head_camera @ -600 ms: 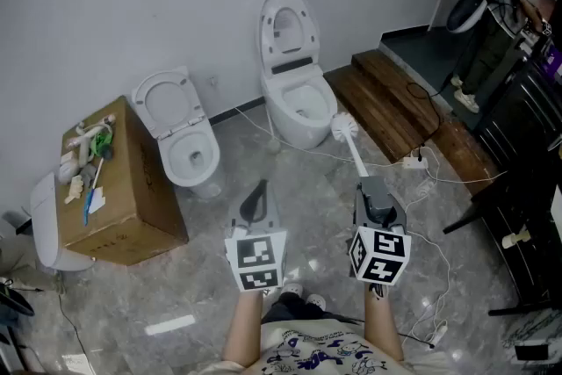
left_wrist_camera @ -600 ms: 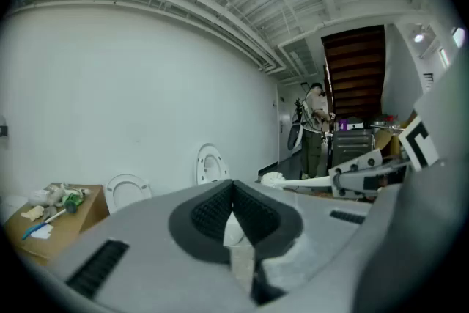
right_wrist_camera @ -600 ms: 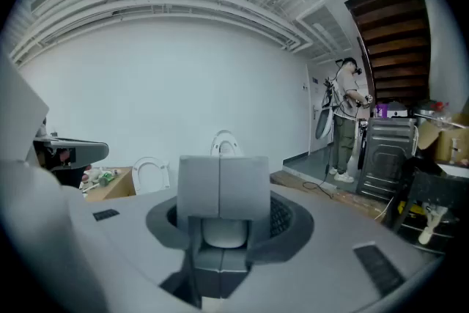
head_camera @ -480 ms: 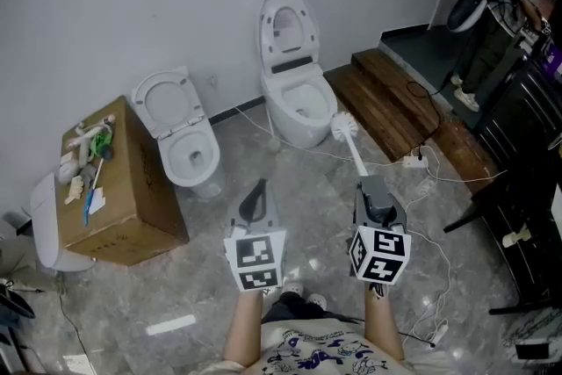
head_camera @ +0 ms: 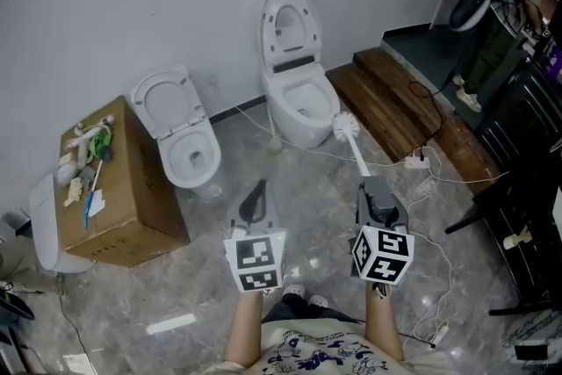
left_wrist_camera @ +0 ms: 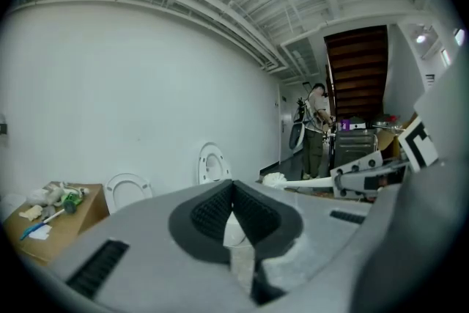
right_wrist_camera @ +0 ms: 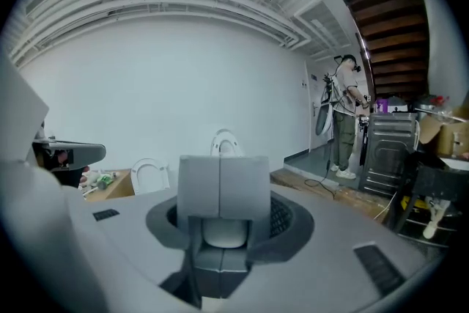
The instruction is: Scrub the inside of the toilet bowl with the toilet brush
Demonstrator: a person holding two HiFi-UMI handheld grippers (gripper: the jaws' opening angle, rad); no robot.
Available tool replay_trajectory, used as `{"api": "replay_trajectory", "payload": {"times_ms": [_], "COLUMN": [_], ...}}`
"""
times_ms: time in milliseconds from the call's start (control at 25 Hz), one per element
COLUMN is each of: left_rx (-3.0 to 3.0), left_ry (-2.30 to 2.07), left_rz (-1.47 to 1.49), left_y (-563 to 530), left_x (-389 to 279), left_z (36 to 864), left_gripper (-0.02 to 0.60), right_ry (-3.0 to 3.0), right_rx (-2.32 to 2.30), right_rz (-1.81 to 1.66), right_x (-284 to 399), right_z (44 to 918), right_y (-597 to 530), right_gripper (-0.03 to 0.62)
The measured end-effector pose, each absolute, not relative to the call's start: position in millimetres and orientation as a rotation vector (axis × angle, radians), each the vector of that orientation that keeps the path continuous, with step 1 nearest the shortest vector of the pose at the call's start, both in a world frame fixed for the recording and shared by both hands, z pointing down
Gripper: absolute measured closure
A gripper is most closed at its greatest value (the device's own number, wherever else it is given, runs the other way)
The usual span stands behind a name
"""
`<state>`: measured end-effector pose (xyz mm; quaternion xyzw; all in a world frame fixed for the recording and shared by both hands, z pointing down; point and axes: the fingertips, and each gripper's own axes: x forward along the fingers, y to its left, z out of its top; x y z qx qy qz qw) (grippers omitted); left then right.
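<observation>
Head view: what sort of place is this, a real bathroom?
Likely a workshop or storeroom staged for practice, not a working bathroom: a small toilet and a taller toilet stand side by side near a cardboard box, with a power strip and cables on the floor.

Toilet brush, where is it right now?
The toilet brush is right of centre in the head view, its handle clamped in the right gripper, its bristles just right of the taller toilet.
</observation>
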<state>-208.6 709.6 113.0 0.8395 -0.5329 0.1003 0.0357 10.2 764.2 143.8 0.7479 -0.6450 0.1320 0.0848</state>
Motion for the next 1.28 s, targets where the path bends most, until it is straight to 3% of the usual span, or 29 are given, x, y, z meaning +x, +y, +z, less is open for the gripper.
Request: {"api": "replay_trajectory", "payload": {"times_ms": [760, 1280], "left_rx": [2.553, 2.503], "left_ry": [-1.598, -1.690], "left_rz": [0.370, 0.383], "left_y": [653, 516], "left_x": [-213, -171], "left_z": [143, 138], "left_gripper": [0.578, 0.578], "right_ry": [-1.910, -1.992], "right_rx": [2.203, 2.126], "right_rz": [0.465, 0.456], "right_x": [3, 48], "right_z": [167, 164], "right_y": [710, 554], "right_gripper": [0.425, 0.425]}}
